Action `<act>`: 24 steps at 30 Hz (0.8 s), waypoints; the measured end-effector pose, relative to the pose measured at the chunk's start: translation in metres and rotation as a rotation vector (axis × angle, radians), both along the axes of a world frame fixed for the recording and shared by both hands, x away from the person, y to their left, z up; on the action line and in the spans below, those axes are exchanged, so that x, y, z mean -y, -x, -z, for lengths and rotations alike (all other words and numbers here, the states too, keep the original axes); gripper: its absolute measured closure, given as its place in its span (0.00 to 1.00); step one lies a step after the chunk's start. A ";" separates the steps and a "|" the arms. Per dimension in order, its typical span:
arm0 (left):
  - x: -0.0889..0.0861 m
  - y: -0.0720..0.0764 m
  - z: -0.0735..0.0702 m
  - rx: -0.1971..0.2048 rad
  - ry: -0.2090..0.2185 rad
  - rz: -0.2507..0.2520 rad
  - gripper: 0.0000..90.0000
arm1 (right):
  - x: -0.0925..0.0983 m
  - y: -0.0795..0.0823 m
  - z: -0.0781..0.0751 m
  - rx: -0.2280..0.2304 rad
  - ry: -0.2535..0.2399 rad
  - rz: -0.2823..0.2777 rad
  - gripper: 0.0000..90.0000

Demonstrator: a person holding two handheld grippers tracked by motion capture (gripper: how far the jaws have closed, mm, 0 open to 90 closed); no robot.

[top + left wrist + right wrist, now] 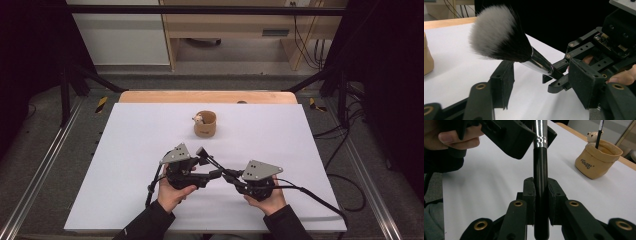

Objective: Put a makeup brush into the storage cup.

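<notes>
A makeup brush [212, 162] with a black-and-white bristle head [496, 32], a silver ferrule and a black handle [540, 182] is held above the white table, between the two grippers. My right gripper [231, 177] is shut on the black handle, its pads [529, 195] pressing both sides. My left gripper [212, 168] reaches in from the left, and its jaws stand on either side of the ferrule [539, 63] with gaps showing, so it is open. A person's hands hold both grippers near the table's front edge.
A tan fabric pot [205, 125] with a small bear figure and a thin pen [599, 132] in it stands behind the grippers, toward the table's back middle. The white tabletop [125, 150] spreads wide on both sides. Dark frame posts flank the table.
</notes>
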State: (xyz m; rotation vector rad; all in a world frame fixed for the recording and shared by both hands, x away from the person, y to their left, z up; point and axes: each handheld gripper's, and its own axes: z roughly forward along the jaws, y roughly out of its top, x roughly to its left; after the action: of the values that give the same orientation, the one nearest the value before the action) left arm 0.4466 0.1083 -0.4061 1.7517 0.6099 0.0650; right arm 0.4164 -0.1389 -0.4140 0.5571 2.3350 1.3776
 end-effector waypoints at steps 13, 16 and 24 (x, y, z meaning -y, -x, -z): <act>-0.002 -0.002 0.001 -0.021 0.040 0.006 0.62 | -0.001 0.001 0.001 0.000 -0.006 -0.013 0.88; -0.003 -0.002 0.001 -0.026 0.047 0.011 0.65 | -0.002 0.001 0.002 -0.004 -0.003 -0.015 0.88; -0.005 -0.002 0.001 -0.046 0.069 0.020 0.71 | -0.002 0.000 0.003 -0.004 -0.009 -0.022 0.88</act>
State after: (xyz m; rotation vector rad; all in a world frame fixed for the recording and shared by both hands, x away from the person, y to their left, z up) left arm 0.4489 0.1130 -0.4075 1.6962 0.6210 -0.0102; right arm 0.4160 -0.1365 -0.4167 0.5394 2.3460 1.3983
